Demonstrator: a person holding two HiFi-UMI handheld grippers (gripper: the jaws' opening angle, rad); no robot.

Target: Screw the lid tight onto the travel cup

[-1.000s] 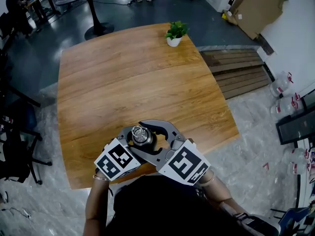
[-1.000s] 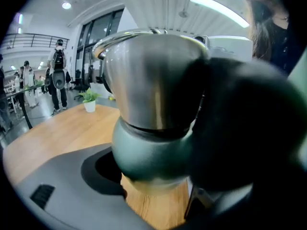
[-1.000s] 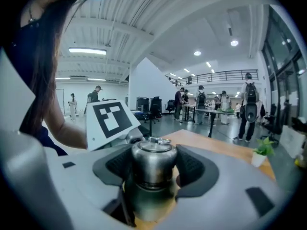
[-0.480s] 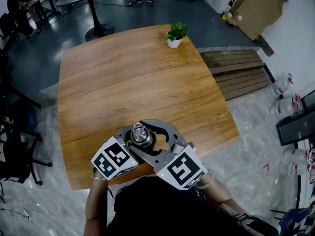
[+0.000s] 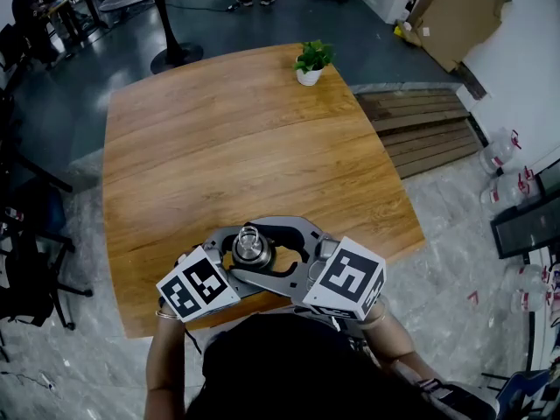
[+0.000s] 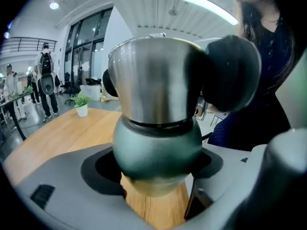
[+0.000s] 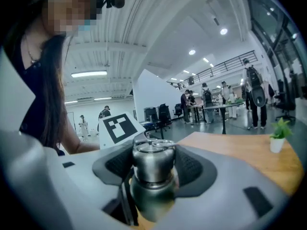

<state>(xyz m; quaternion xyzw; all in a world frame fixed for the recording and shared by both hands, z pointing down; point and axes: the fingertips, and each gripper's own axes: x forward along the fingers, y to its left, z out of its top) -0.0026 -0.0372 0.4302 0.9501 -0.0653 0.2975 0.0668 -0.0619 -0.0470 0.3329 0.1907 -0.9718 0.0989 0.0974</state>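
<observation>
Steel lid [image 7: 149, 159] already sits on the cup [image 6: 158, 145], which stands at the table's [image 5: 245, 129] near edge. Your left gripper [image 6: 156, 171] clamps the cup's green body and your right gripper [image 7: 152, 170] pinches the lid (tightness unclear), so final twisting probably remains.

Your right gripper [image 7: 152, 166] has twisted on the lid [image 7: 152, 156]: in the head view its marker cube [image 5: 348, 275] has swung outward to the right and shows a new face. Your left gripper [image 6: 157, 170], holding the cup [image 6: 158, 145], has drifted slightly down-left.
</observation>
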